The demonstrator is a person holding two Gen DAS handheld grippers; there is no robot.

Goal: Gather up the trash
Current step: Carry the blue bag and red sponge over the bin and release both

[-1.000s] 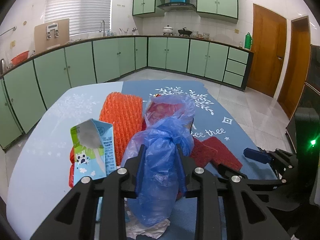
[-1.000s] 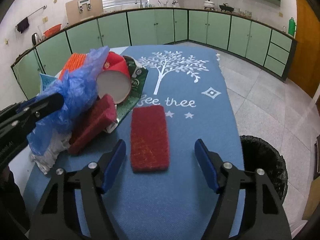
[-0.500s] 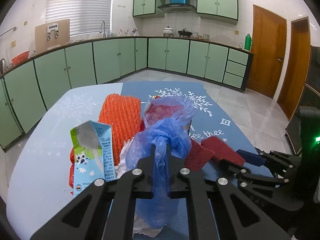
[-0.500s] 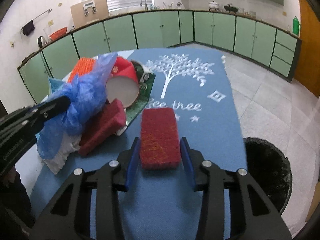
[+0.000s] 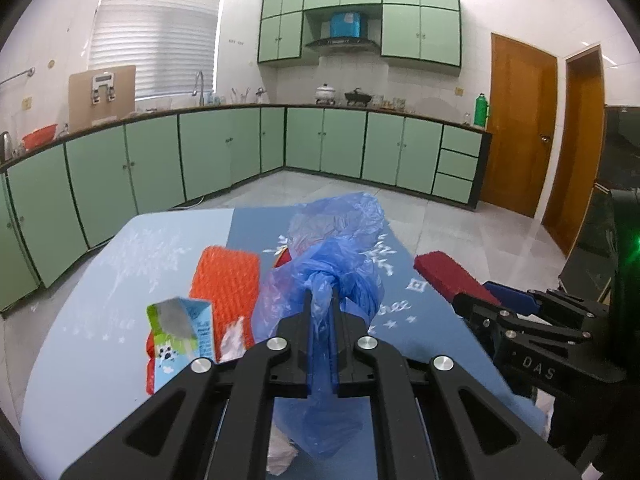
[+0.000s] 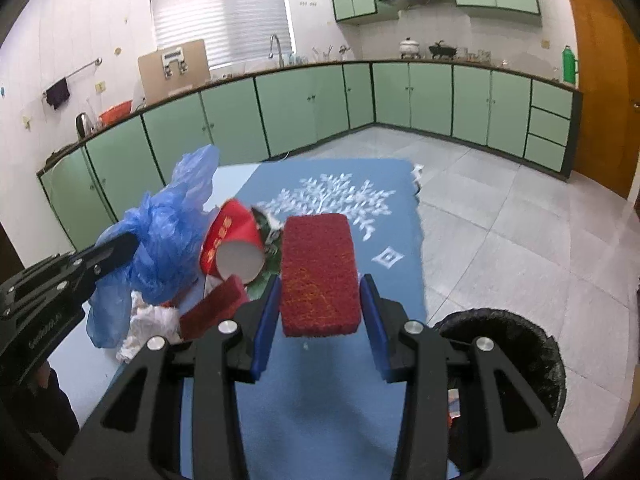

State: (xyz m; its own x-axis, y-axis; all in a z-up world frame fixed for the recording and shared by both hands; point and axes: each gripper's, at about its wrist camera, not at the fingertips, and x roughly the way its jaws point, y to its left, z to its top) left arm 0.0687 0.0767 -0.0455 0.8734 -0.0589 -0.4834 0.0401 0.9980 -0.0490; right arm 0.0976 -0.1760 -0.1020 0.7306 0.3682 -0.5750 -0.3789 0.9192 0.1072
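Both grippers loaded, trash held above table.
L gripper [image 5: 322, 312] clamped on knotted blue plastic bag [image 5: 340, 276], raised over trash pile w/ milk carton [image 5: 182, 340]. R gripper [image 6: 320, 312] squeezing red scouring pad [image 6: 318, 272], off blue tablecloth [image 6: 340, 420]; black bin [image 6: 516, 356] on floor, lower right.

Pretty standard kitchen: mint-green base cabinets [image 5: 320, 144] curve from 9 to 2 o'clock, matching wall cupboards [image 5: 360, 20] at 12, white-blinded window [image 5: 156, 44] around 11, brown wooden doors [image 5: 520, 120] at 3, pale grey tiled floor [image 6: 520, 220].
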